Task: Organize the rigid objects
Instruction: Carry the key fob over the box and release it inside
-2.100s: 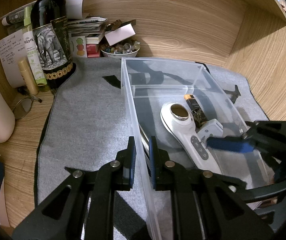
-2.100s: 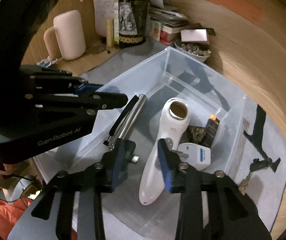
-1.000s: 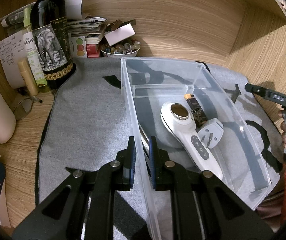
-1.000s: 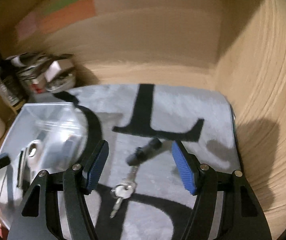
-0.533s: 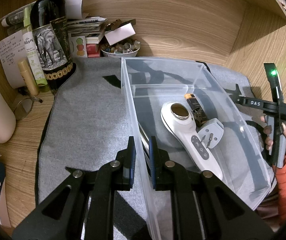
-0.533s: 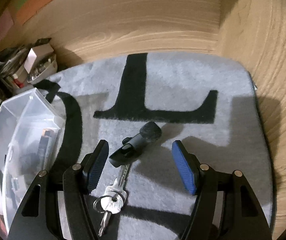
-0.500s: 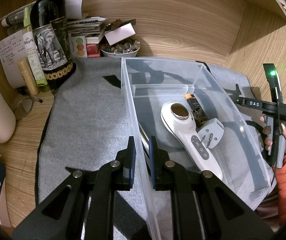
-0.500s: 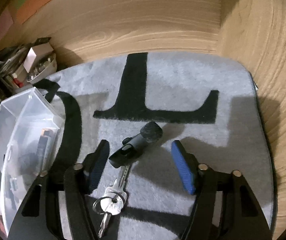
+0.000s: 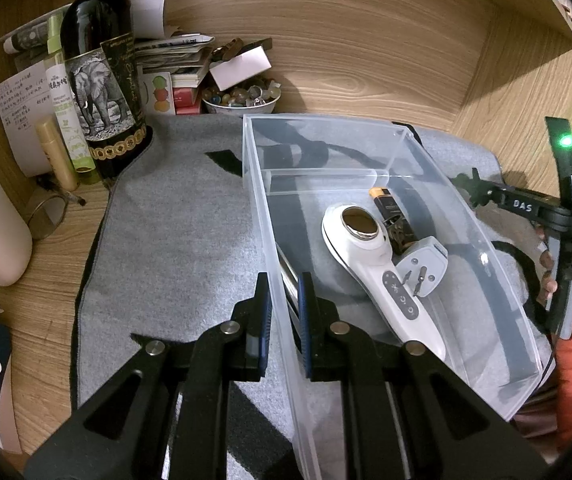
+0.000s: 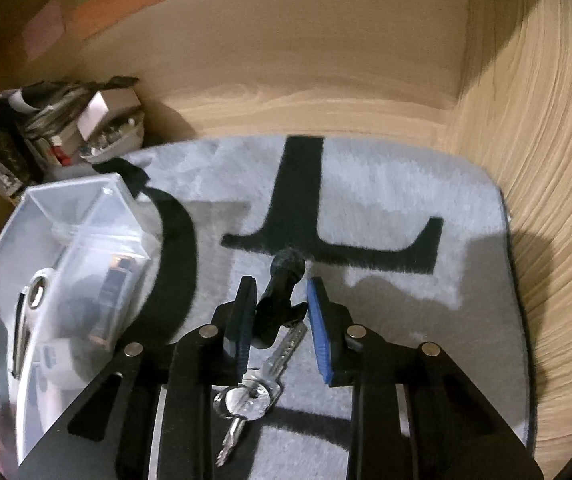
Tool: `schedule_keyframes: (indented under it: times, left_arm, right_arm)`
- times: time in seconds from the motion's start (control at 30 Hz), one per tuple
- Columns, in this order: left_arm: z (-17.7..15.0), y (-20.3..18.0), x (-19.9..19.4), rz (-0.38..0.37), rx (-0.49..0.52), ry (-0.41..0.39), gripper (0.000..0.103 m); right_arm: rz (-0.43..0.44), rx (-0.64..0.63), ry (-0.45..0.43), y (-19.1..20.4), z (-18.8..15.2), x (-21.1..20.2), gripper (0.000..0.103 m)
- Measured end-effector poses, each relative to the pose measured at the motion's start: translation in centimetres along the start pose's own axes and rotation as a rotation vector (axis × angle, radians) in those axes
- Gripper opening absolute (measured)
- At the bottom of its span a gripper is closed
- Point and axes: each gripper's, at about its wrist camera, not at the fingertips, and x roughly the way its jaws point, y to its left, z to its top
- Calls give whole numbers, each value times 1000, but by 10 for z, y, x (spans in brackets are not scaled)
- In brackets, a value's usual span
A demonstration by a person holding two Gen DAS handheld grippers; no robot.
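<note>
The left gripper (image 9: 284, 312) is pinching the near wall of the clear bin (image 9: 481, 240), one finger outside and one inside, and that looks like bracing: the light plastic would skid on the grey mat (image 9: 174, 240) otherwise. Ahead of those fingers, inside the bin, lie the white handheld device (image 9: 369, 256), a white plug adapter (image 9: 423, 266) and a battery (image 9: 385, 202).

Over on the right, the right gripper (image 10: 280, 320) is closing in, jaws straddling the black key fob (image 10: 280, 284) that lies on the mat (its left pad looks already against it, the right one not quite). The keys (image 10: 254, 392) trail back beneath the gripper, so gripping the fob should carry the bunch along. The bin waits off to its left.
</note>
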Motion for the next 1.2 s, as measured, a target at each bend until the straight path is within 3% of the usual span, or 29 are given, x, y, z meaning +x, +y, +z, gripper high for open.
schedule_keyframes:
  times: [0.3, 0.77, 1.03, 1.2]
  left_arm:
    - [0, 2, -1, -3, 0, 1, 12]
    - [-1, 3, -1, -3, 2, 1, 12]
    - [-1, 3, -1, -3, 2, 1, 12]
    - [0, 4, -1, -7, -4, 0, 12]
  right_arm:
    - [35, -14, -47, 13, 7, -23, 24]
    - [163, -165, -191, 80, 21, -82, 24]
    - [215, -261, -144, 119, 13, -70, 24]
    - [192, -304, -86, 134, 6, -48, 24]
